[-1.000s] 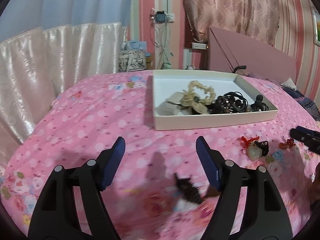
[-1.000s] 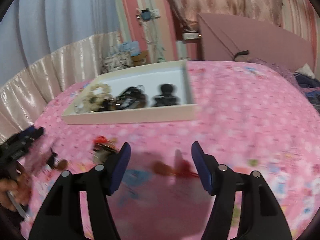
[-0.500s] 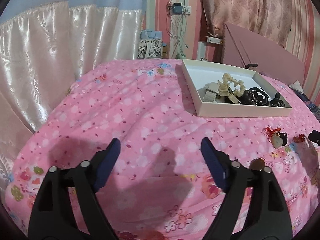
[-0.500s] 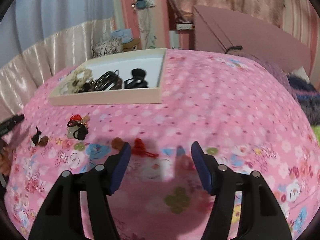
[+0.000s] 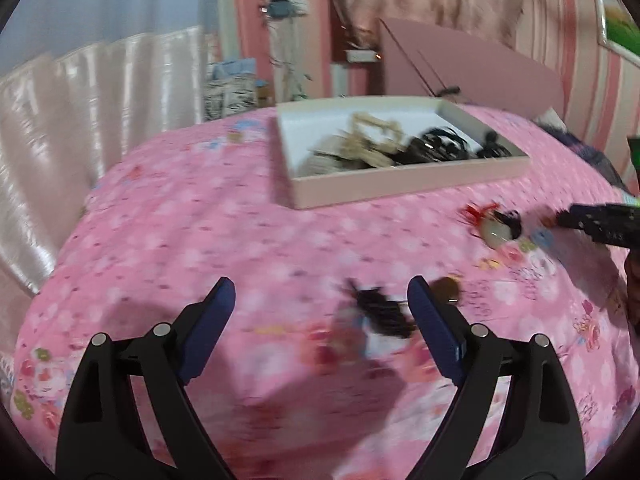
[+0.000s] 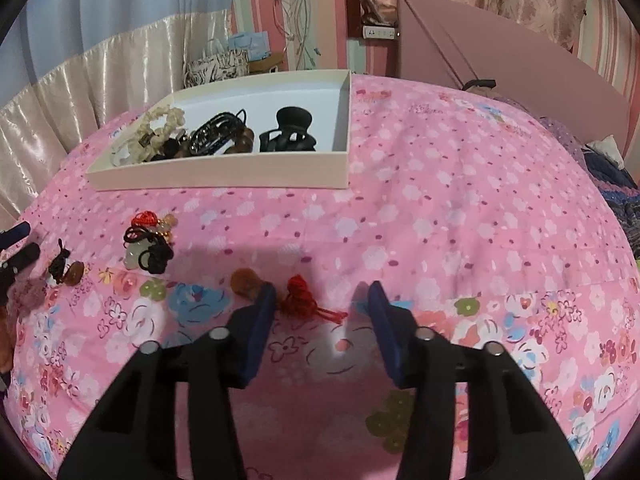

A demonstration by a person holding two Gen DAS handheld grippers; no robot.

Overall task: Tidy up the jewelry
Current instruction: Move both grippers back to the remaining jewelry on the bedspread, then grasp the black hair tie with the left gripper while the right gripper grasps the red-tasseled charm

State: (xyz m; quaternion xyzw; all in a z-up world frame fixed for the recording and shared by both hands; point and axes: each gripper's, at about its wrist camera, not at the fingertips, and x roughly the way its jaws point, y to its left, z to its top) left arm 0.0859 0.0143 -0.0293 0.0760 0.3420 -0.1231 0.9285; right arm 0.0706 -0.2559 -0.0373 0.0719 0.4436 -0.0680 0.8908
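Observation:
In the left wrist view my left gripper (image 5: 320, 292) is open and still opening. A dark tasselled pendant (image 5: 380, 314) lies on the pink bedspread between its fingers, close to the right one, untouched. A brown disc (image 5: 446, 290) lies just beyond that finger. In the right wrist view my right gripper (image 6: 322, 296) hangs low over a red knotted charm (image 6: 300, 300). Its jaws are closing, and the charm lies between them beside the left finger, not pinched. A second brown disc (image 6: 246, 282) sits left of that finger. The white tray (image 6: 224, 180) holds several hair ties and clips.
A cluster of red, jade and black charms (image 6: 148, 248) lies in front of the tray (image 5: 400, 186). A small black-corded pendant (image 6: 66, 270) lies further left, near my left gripper's tips (image 6: 16, 248). A pink headboard (image 6: 500, 60) and satin curtains (image 5: 80, 112) border the bed.
The left view has swung back right, so the dark pendant is between its wider fingers again. The right gripper has sunk over the red charm and its jaws have narrowed.

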